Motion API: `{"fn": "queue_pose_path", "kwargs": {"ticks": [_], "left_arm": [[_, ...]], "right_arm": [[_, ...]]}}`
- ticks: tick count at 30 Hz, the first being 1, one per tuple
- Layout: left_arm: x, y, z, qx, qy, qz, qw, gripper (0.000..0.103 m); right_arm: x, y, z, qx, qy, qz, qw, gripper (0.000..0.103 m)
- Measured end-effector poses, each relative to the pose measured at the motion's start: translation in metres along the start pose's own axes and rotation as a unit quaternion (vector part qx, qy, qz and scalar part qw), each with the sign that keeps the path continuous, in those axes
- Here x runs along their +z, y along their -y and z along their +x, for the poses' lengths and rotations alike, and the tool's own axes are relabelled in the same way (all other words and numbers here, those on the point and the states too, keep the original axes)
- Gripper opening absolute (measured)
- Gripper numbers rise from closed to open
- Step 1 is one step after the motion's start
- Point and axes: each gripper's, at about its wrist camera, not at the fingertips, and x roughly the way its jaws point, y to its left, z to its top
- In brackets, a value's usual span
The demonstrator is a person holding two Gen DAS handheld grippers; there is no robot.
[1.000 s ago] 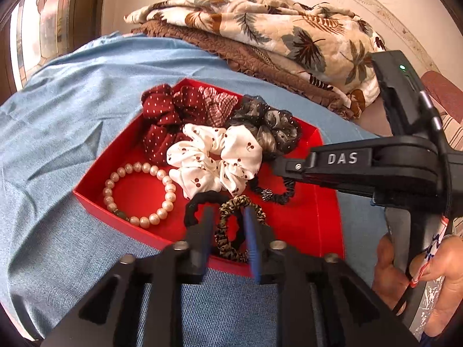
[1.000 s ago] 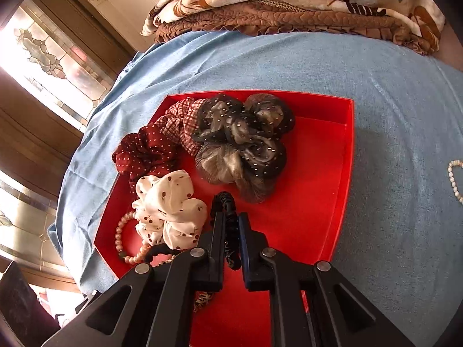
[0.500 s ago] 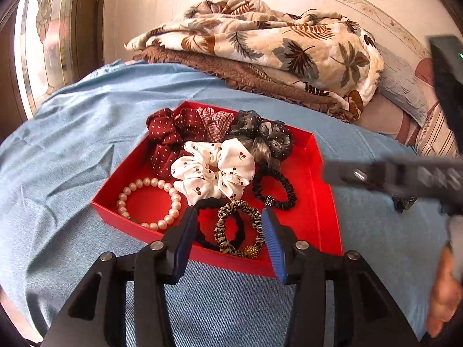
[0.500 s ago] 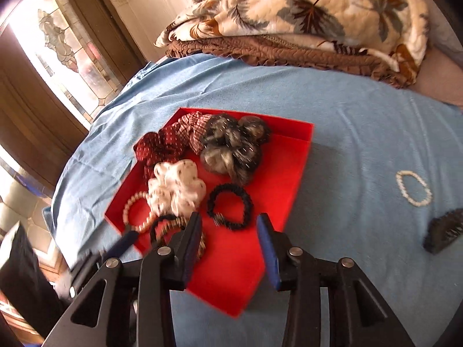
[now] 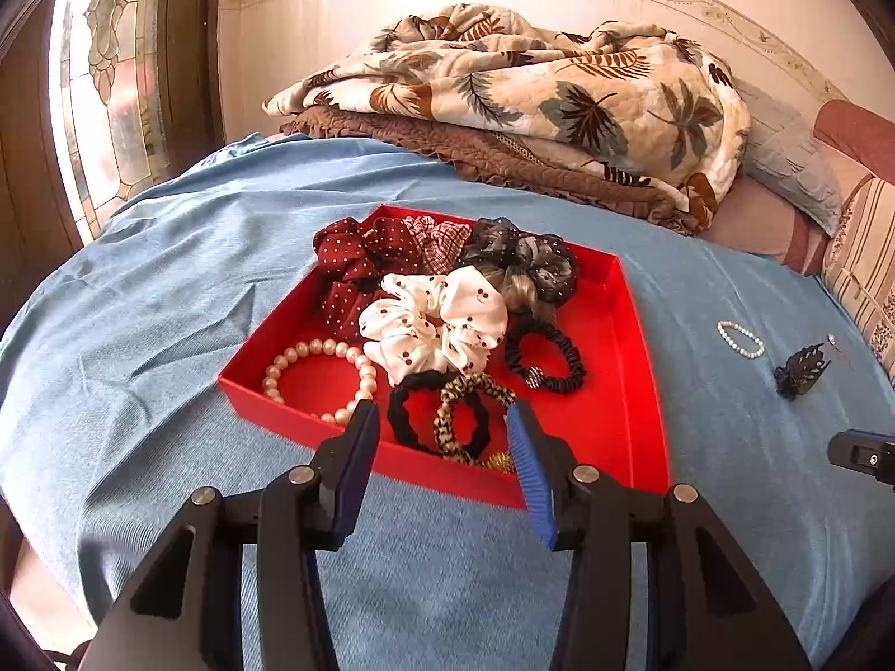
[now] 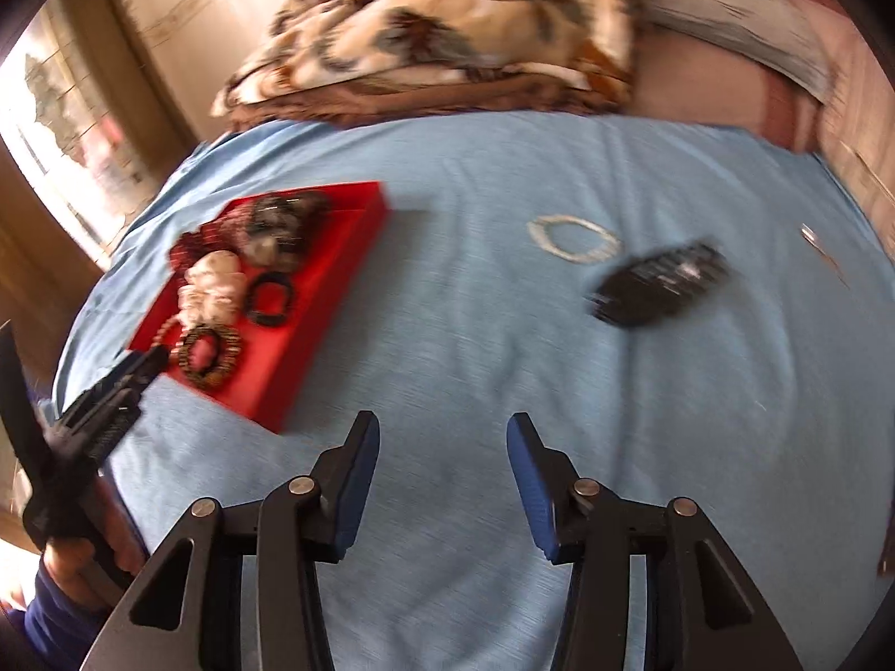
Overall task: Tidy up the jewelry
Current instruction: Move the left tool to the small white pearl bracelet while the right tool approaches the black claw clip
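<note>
While scrunchies (image 5: 436, 324) fill red tray (image 5: 632, 335), bracelet (image 5: 739, 339) outside.

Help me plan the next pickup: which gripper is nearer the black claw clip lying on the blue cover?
Right. The right gripper is over bare cover facing the black claw clip; the left gripper hangs at the red tray, well aside.

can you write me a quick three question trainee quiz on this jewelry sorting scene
1. True or false: the small white bead bracelet lies inside the shallow red cardboard tray.
2. Which lies nearest the black plastic claw hair clip? A) large pink pearl bracelet B) small white bead bracelet C) white cherry-print fabric scrunchie
3. Fill in: both hand-held grippers, left hand-held gripper and right hand-held gripper, hold ____.

Key: 1 false, it lies on the blue bedsheet; 2 B; 3 nothing.
</note>
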Motion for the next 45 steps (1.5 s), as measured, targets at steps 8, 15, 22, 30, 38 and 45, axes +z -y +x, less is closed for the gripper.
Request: {"fn": "queue_pose_path", "kwargs": {"ticks": [8, 15, 22, 30, 38, 45], "left_arm": [[0.001, 0.014, -0.036, -0.012, -0.001, 0.02, 0.9997, 0.048], [0.007, 0.045, -0.054, -0.046, -0.009, 0.049, 0.9977, 0.057], [0.014, 0.086, -0.044, -0.059, -0.027, 0.078, 0.9948, 0.057], [0.014, 0.117, -0.035, -0.06, -0.036, 0.107, 0.9918, 0.057], [0.036, 0.137, -0.013, -0.081, -0.055, 0.114, 0.9887, 0.057], [0.063, 0.18, 0.033, -0.096, -0.087, 0.124, 0.9838, 0.057]], "right_arm": [[-0.014, 0.057, -0.017, -0.018, 0.019, 0.06, 0.998, 0.055], [-0.004, 0.107, -0.01, 0.001, 0.035, 0.143, 0.989, 0.058], [0.029, 0.127, 0.011, 0.0, 0.071, 0.209, 0.975, 0.088], [0.068, 0.106, 0.064, -0.106, 0.034, 0.162, 0.981, 0.088], [0.032, 0.149, 0.037, -0.19, 0.01, 0.157, 0.969, 0.088], [0.03, 0.171, 0.023, -0.056, 0.044, 0.202, 0.977, 0.088]]}}
